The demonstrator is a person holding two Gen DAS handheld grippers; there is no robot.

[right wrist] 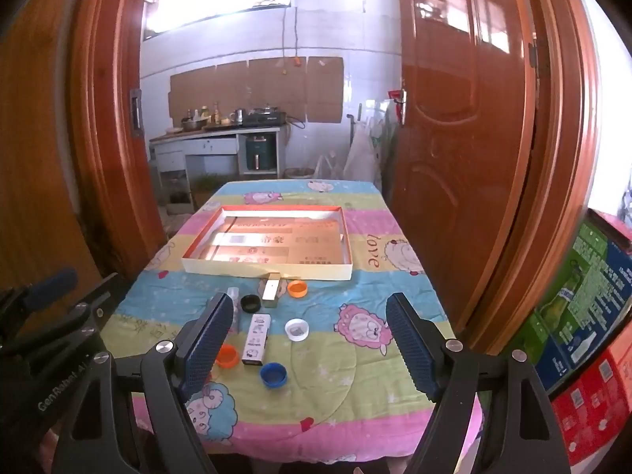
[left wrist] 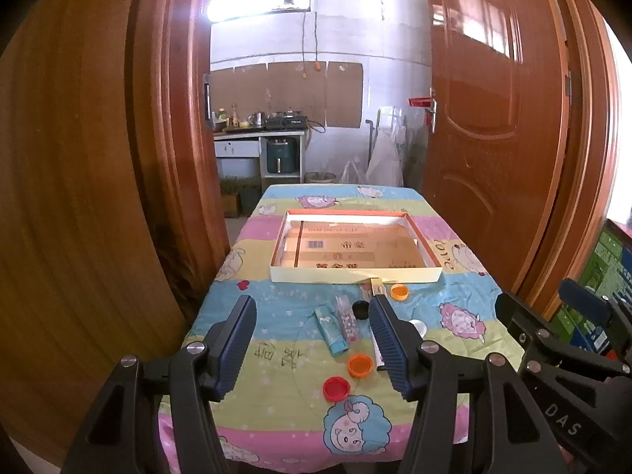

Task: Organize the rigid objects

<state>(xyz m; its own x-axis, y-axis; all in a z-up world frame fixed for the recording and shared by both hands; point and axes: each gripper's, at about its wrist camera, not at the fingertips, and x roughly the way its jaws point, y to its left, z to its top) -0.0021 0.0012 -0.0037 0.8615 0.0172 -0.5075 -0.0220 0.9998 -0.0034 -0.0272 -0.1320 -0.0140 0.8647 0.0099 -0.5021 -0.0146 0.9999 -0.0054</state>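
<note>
The big flat box (right wrist: 267,270) on the bench (right wrist: 395,355) held only a cardboard sheet (right wrist: 276,247). Bottle caps (right wrist: 273,375) lay outside it. Both grippers' jaws stood open, holding nothing.

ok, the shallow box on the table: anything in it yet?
Empty. The shallow box shows only its printed cardboard floor; the caps and small cartons all lie on the cloth in front of it.

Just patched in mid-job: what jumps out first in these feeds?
The wide, shallow tray with the orange rim sits mid-table on the cartoon-sheep cloth, nothing sorted into it. In front of it lies a scatter of bottle caps, including a blue cap and a white cap, beside a small white box. Both grippers hover open and empty.
</note>
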